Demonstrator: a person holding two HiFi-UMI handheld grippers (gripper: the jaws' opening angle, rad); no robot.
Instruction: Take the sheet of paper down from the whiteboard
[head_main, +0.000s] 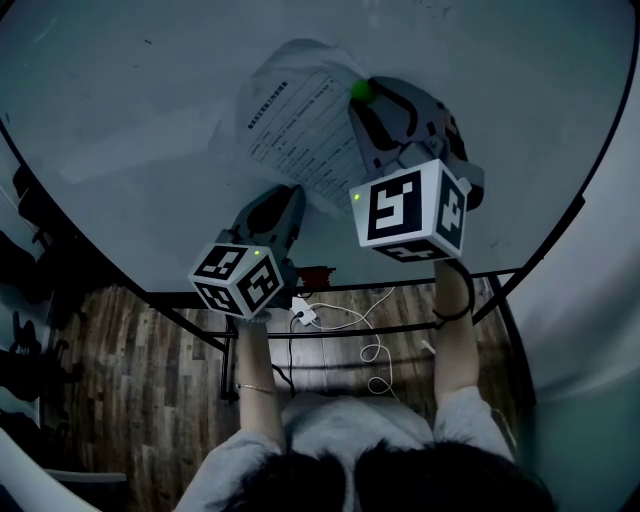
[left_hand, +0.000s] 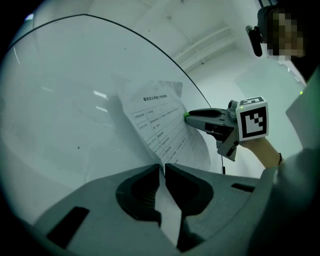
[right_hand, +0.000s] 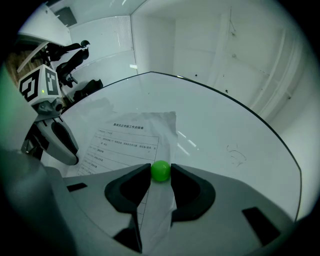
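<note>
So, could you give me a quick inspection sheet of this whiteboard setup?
Surface: whiteboard, with a faint scribble.
Job's things: sheet of paper, creased, pinned to the board by a green magnet.
Clutter: nothing seen.
Grippers: left gripper shut on the paper's lower edge; right gripper closed on the green magnet.
Cables: white cable on the floor below the board.
Surroundings: wooden floor, white walls.

Under you runs a dark brown wood-plank floor (head_main: 130, 370), with loose white cables (head_main: 350, 320) trailing across it at twelve o'clock. Black office chairs (head_main: 22, 210) stand at your nine o'clock. Plain white walls (right_hand: 195, 45) close in the evenly lit room.
</note>
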